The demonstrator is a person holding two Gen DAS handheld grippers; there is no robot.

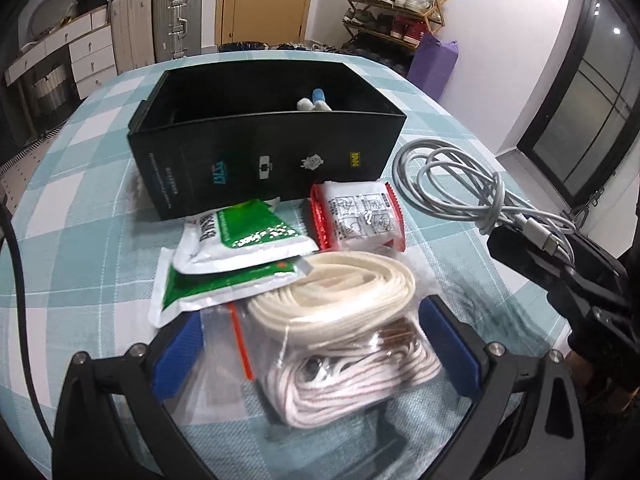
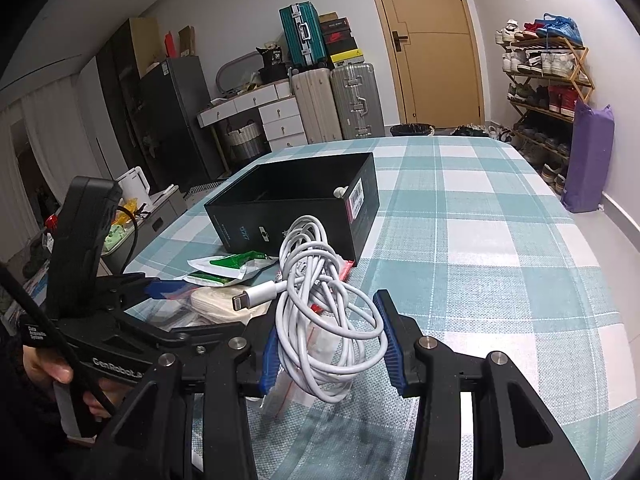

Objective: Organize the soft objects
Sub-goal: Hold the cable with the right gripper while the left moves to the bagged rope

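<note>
A black box [image 1: 264,160] stands open on the checked tablecloth, with small white and blue items [image 1: 314,100] inside. In front of it lie two green-white pouches [image 1: 244,240], a red-white packet [image 1: 360,216] and a clear bag of cream rope [image 1: 340,344]. My left gripper [image 1: 316,344] is open, its blue pads either side of the rope bag. My right gripper [image 2: 328,344] is shut on a coiled white charging cable [image 2: 320,300] and holds it above the table, right of the pile. The cable [image 1: 460,184] and right gripper [image 1: 552,256] also show in the left wrist view.
The box [image 2: 296,208] sits mid-table. The tablecloth [image 2: 480,240] stretches right and far of it. Suitcases [image 2: 332,100], drawers, a door and a shoe rack [image 2: 548,80] stand beyond the table. A purple bag [image 2: 588,160] leans by the rack.
</note>
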